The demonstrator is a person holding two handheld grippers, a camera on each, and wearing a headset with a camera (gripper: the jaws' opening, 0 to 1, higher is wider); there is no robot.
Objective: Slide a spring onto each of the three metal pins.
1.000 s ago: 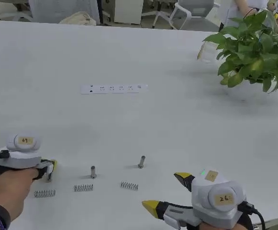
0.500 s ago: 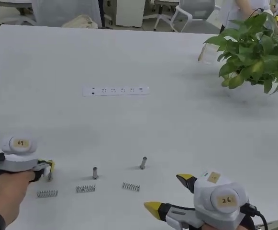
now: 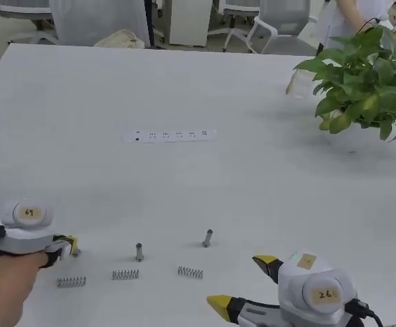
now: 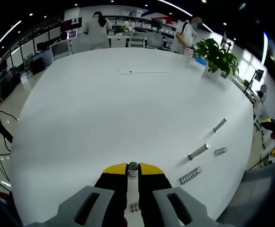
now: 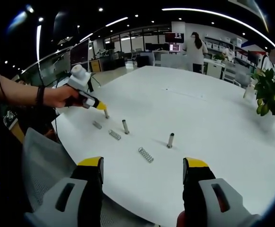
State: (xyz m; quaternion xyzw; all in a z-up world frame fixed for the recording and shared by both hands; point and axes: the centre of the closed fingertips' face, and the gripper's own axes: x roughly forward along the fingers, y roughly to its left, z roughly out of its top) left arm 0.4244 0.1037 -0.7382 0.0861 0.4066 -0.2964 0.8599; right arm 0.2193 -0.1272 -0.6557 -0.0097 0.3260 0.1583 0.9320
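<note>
My left tongs (image 3: 71, 245) clench the leftmost pin (image 4: 133, 168), left of the middle pin (image 3: 139, 252); my right tongs (image 3: 242, 281) hang released, right of it; a spring (image 3: 125, 274) lies just before it.

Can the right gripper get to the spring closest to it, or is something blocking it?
Probably yes. The right gripper has its jaws open, and the spring lies flat on the bare table just ahead of them, with nothing in between. The nearest pin stands apart, farther back.
</note>
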